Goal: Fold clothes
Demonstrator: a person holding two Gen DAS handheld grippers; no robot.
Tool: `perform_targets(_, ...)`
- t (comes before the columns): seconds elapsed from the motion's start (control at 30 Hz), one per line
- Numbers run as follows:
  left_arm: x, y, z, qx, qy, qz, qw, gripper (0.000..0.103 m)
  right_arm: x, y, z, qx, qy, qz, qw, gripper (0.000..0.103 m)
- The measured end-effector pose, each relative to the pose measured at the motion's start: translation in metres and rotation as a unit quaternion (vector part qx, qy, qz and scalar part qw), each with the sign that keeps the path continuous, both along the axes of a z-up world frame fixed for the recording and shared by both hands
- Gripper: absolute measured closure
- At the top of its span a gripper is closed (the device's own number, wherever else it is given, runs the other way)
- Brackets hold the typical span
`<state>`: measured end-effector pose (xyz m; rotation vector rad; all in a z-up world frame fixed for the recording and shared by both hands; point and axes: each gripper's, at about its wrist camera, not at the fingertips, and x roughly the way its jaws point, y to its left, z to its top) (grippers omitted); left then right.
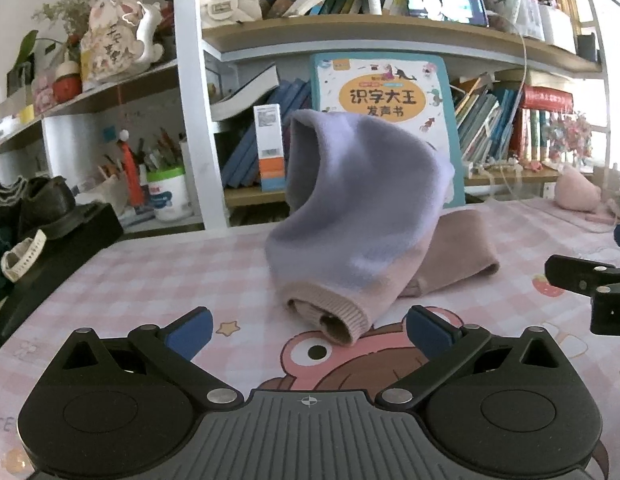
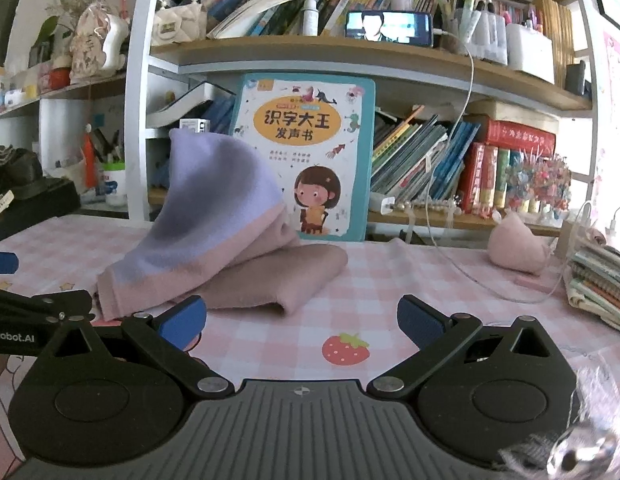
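a lilac and pink garment [image 1: 349, 216] sits humped up on the pink checked tablecloth [image 1: 158, 280], over a folded dusty-pink piece [image 2: 286, 276]. both the left gripper [image 1: 309, 334] and right gripper [image 2: 302, 326] are spread apart, empty, just before it.

The counter [image 2: 270, 332] is covered by a pink checked cloth printed with cartoons. Behind it, white-framed wooden shelves [image 2: 349, 54] are crammed with books, and a children's book [image 2: 306, 152] is propped upright. Daylight floods in at the right of the frame.
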<state>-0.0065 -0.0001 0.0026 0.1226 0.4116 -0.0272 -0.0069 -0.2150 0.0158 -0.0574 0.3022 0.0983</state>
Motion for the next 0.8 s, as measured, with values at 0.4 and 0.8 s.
perform_targets(0.4, -0.015, -0.010, 0.004, 0.032, -0.046, 0.006, 0.9984, 0.000, 0.000, 0.004, 0.000, -0.024, -0.002, -0.047, 0.999, 0.000)
perform_targets(0.8, -0.002, 0.002, 0.001, 0.002, -0.004, 0.029, 0.9996, 0.000, -0.004, -0.007, 0.002, 0.014, -0.008, -0.009, 1.000, 0.000)
